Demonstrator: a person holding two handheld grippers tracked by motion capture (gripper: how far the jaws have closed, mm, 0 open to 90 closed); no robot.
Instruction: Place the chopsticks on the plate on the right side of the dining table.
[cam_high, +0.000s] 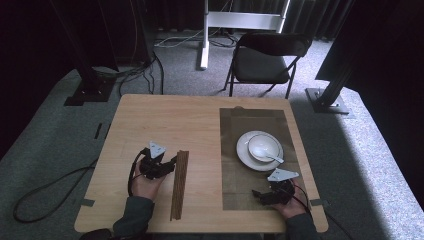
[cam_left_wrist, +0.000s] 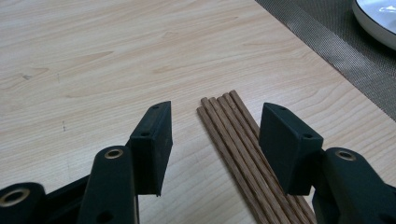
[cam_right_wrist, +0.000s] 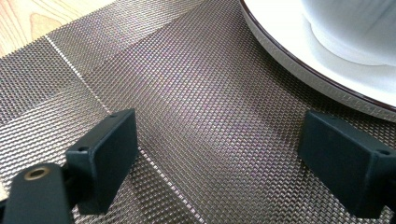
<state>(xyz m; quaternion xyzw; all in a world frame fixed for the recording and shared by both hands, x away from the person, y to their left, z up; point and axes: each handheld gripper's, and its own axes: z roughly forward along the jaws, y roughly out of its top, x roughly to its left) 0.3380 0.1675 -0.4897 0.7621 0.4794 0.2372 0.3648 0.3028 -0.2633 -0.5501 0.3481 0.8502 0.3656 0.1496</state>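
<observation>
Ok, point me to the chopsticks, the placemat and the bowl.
chopsticks (cam_left_wrist: 233, 135), left gripper view, mid bundle between the jaws.
placemat (cam_right_wrist: 196, 107), right gripper view, bare weave.
bowl (cam_high: 264, 147), high view, inner wall.

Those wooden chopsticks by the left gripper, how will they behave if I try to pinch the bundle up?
The chopsticks look like thin, stiff wooden rods, so probably light and unbending. They lie loose side by side, so a pinch from the left gripper, whose jaws stand open around them, may scatter some. Being round, strays could roll across the smooth table.
</observation>
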